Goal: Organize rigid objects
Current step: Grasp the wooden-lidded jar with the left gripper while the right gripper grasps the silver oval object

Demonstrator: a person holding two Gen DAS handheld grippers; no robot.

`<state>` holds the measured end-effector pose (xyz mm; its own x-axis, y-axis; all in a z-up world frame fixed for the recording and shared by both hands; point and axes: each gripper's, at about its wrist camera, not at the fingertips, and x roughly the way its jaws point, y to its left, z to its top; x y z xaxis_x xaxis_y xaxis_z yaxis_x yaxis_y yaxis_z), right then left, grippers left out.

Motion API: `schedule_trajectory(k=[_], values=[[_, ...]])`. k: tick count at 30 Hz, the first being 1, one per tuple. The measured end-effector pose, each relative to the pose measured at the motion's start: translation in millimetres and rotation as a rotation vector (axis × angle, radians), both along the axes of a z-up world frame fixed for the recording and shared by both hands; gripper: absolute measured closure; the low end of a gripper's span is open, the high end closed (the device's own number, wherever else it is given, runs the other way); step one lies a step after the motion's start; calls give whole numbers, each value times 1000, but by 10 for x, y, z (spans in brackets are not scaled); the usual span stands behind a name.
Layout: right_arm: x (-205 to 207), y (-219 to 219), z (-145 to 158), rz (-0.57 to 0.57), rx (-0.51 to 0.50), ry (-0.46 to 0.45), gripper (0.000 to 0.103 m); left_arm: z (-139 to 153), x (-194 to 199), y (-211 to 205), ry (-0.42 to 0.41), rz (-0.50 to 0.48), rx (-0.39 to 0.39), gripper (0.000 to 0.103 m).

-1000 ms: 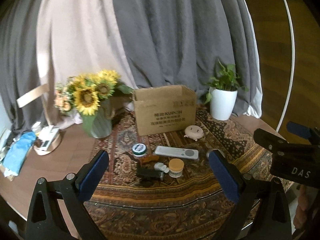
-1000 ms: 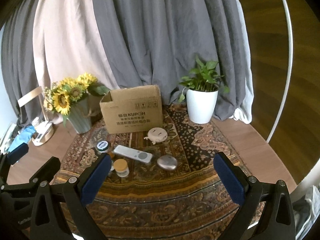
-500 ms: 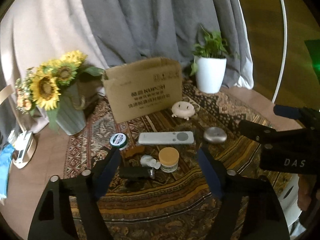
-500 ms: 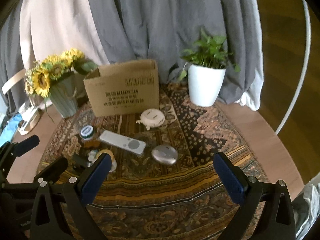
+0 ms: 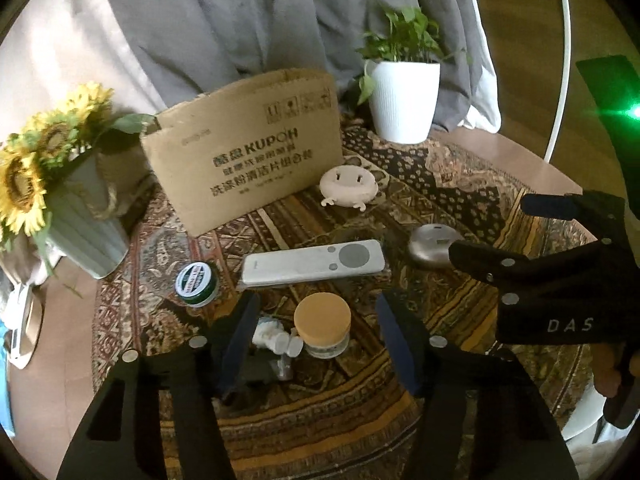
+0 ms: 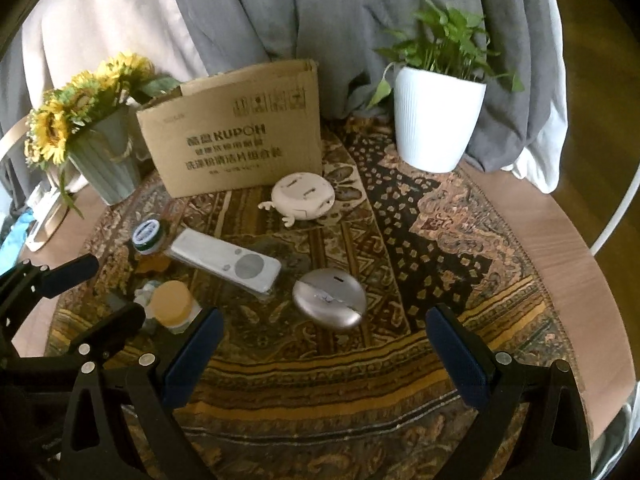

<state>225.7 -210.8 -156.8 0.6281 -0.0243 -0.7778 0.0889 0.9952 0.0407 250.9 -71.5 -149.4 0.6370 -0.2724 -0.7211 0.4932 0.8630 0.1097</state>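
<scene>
Rigid objects lie scattered on the patterned brown-and-gold round rug (image 6: pixel 440 240) covering your desk: a flat white plastic remote control (image 5: pixel 314 262), a smooth silver pebble-shaped case (image 6: pixel 329 303), a round cream plastic gadget with small feet (image 6: pixel 302 199), a small round green tin with a white printed lid (image 5: pixel 195 283), and a squat glass jar with a tan lid (image 5: pixel 323 325). Just beside the jar sit small white earbud-like pieces (image 5: pixel 278 340). Behind them all an open brown cardboard box with printed lettering (image 5: pixel 248 152) stands upright. Your left tool (image 5: pixel 318 340) hangs just above the jar and the white pieces, its jaws closing with both between them, the pads not yet touching either. Your right tool (image 6: pixel 326 360) stands wide apart with nothing in it, the silver case just ahead of its fingers.
</scene>
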Motion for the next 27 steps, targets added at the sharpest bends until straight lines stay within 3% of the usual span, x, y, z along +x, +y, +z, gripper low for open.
schedule_trajectory(k=[9, 18, 27], values=[[257, -32, -287, 21, 24, 40, 5, -284, 292, -38, 121, -16, 9, 50], [424, -46, -460, 36, 20, 63, 14, -436, 352, -88, 164, -22, 13, 51], [505, -67, -608, 43, 8, 86, 24, -541, 416, -128, 177, -14, 12, 60]])
